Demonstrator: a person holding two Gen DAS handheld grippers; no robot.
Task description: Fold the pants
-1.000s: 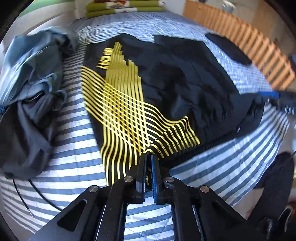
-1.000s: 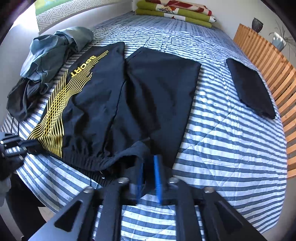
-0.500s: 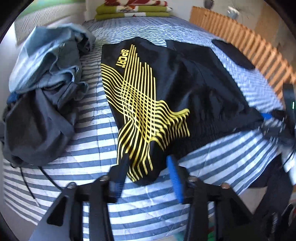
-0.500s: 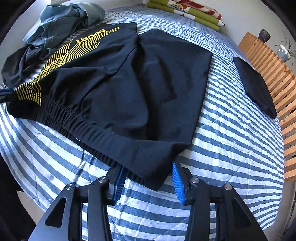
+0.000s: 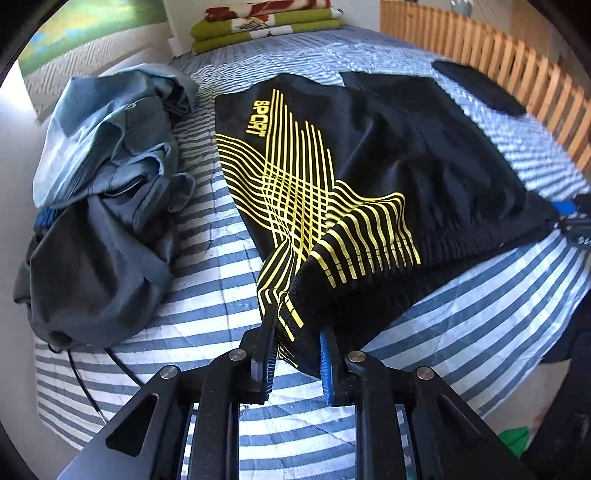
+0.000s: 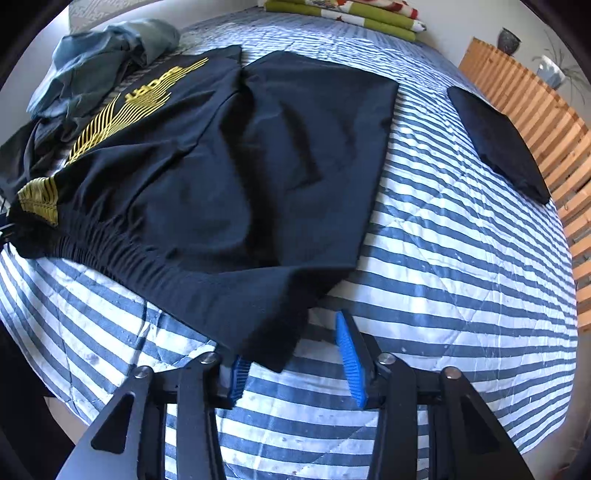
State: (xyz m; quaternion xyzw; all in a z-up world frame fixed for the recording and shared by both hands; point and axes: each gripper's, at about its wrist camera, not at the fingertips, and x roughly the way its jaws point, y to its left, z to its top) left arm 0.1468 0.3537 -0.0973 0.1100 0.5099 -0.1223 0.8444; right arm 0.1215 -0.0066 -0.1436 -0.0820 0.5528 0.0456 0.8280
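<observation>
Black pants [image 5: 406, 166] with yellow wavy lines and the word SPORT lie spread flat on a blue-and-white striped bed [image 5: 480, 314]. My left gripper [image 5: 297, 328] is closing on the yellow-striped waistband corner, and the bunched cloth fills the gap and tents up from the bed. In the right wrist view the pants [image 6: 240, 166] reach down to my right gripper [image 6: 295, 332]. Its jaws are closing, and the plain black waistband corner lies over the left finger, with a gap to the right blue pad [image 6: 351, 354]. The right gripper [image 5: 572, 218] also shows at the left view's right edge.
A heap of grey-blue clothes [image 5: 103, 184] lies left of the pants. A folded black garment [image 6: 495, 140] sits near the wooden slatted rail [image 6: 535, 110]. Folded green bedding [image 5: 266, 26] is at the head. A thin cable [image 5: 85, 387] trails over the near-left bed edge.
My left jaws opened from shut, then closed on the striped waistband corner, which now stands up. My right gripper sank toward the bed with the black corner between its jaws.
</observation>
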